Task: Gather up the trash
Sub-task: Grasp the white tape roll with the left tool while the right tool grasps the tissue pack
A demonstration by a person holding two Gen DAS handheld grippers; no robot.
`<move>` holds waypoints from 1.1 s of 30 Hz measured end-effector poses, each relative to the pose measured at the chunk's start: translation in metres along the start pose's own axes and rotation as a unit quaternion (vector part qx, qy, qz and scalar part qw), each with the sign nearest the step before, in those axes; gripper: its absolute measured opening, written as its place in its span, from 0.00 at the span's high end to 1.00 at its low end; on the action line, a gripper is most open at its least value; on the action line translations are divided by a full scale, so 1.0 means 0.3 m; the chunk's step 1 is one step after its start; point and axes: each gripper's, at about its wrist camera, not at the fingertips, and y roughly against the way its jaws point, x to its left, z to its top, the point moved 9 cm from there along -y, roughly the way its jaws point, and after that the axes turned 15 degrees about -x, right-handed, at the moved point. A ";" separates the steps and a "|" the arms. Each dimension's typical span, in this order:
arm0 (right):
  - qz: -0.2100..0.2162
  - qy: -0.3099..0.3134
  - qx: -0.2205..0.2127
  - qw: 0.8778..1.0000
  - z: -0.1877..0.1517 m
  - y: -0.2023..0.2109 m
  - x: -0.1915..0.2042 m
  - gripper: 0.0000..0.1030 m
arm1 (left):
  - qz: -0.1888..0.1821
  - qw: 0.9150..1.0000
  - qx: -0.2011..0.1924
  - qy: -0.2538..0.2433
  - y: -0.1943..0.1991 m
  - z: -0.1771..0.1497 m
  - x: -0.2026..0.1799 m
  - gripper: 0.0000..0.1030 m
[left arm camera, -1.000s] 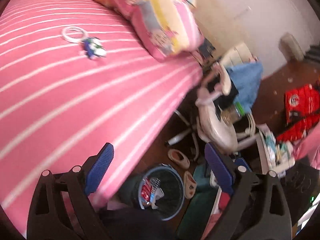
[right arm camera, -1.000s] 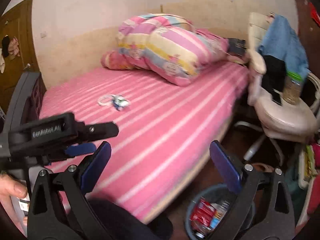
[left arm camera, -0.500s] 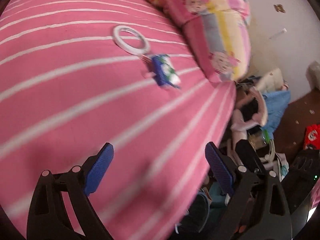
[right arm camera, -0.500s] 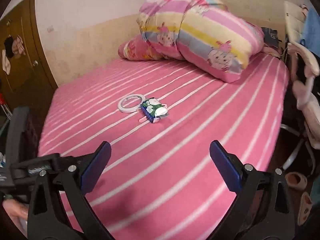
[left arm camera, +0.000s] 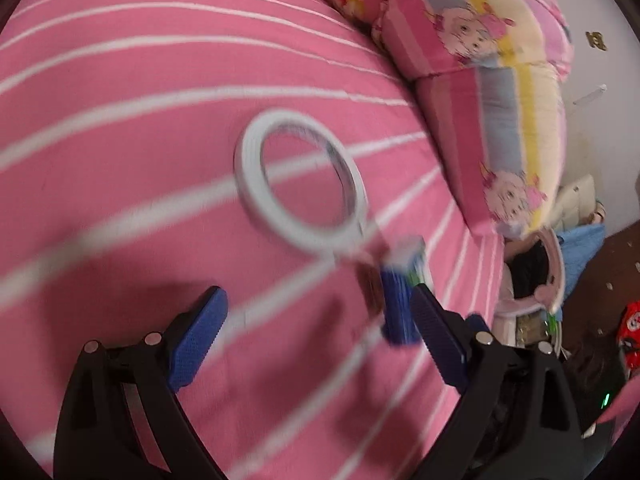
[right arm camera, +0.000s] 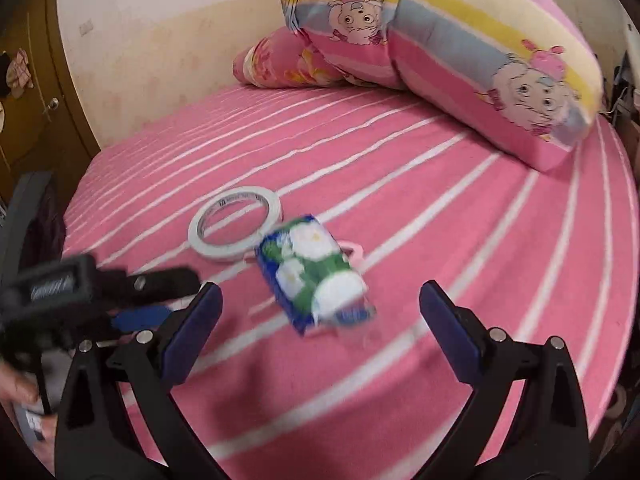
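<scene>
A blue, green and white packet [right arm camera: 314,276] lies on the pink striped bed [right arm camera: 460,216], just ahead of my open right gripper [right arm camera: 320,312] and between the lines of its fingers. Touching its far left side is a white tape roll [right arm camera: 234,222]. In the left wrist view the tape roll [left arm camera: 300,184] lies ahead of my open left gripper [left arm camera: 320,328], and the blurred packet [left arm camera: 400,300] sits against the inside of the right fingertip [left arm camera: 434,328]. Nothing is held in either gripper. The left gripper [right arm camera: 100,296] also shows low at the left of the right wrist view.
Cartoon-print pillows [right arm camera: 460,52] are piled at the head of the bed by the wall. A chair with blue cloth [left arm camera: 560,268] stands past the bed's right edge. A wooden door [right arm camera: 28,92] is far left. A hand [right arm camera: 20,392] holds the left tool.
Both grippers have moved in low over the bed toward the packet and tape roll, which now loom large. The bin and floor clutter have dropped out of view. Both stay open.
</scene>
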 end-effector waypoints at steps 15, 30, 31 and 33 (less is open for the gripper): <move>0.027 -0.046 0.058 0.997 -0.031 -0.154 -0.007 0.33 | 0.177 0.981 -0.034 -0.079 -0.140 0.134 0.030 0.53; 0.051 -0.084 0.047 0.994 0.010 -0.121 0.021 0.80 | 0.084 0.994 -0.061 0.041 0.015 0.091 0.124 0.87; 0.053 -0.084 0.045 0.994 0.014 -0.117 0.022 0.81 | 0.079 0.994 -0.061 0.047 0.027 0.082 0.126 0.87; 0.059 -0.084 0.040 0.994 0.024 -0.097 0.040 0.82 | 0.069 0.994 -0.058 0.062 0.067 0.055 0.135 0.87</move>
